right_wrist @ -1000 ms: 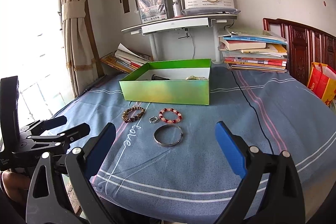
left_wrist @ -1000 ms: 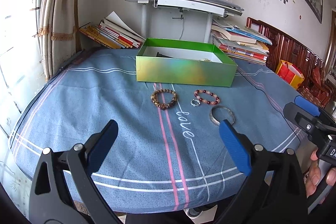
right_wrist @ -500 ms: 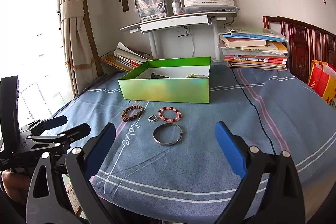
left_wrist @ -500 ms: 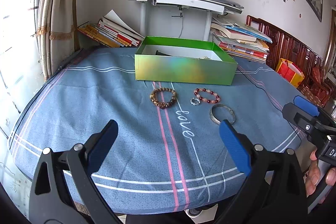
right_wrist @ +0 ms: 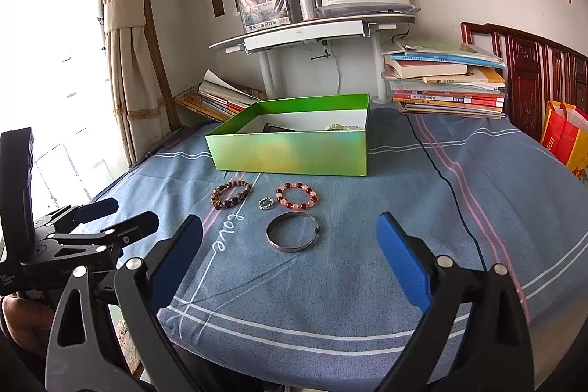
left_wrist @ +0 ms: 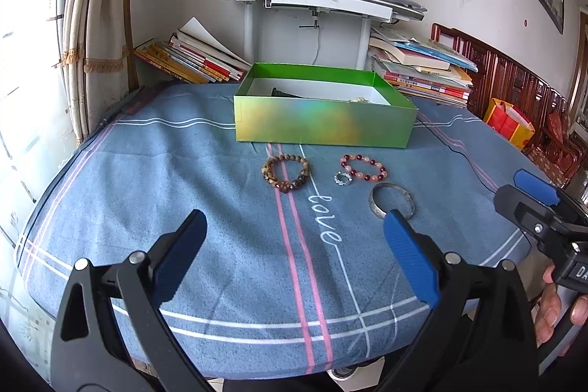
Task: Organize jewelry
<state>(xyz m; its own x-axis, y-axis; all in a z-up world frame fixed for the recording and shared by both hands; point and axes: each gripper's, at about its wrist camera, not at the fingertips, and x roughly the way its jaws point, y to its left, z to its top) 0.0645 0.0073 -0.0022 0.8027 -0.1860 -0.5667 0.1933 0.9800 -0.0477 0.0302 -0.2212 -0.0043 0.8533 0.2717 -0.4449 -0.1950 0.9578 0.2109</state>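
Left wrist view: left gripper (left_wrist: 294, 256) hangs with fingers wide over the cloth (left_wrist: 183, 171); right gripper (right_wrist: 290, 256) is equally wide, holding nothing. Before the green box (right_wrist: 290, 153) lie a brown bracelet (right_wrist: 230, 194), ring (right_wrist: 265, 203), red bracelet (right_wrist: 297, 196) and, nearest, a bangle (right_wrist: 293, 237), none touching
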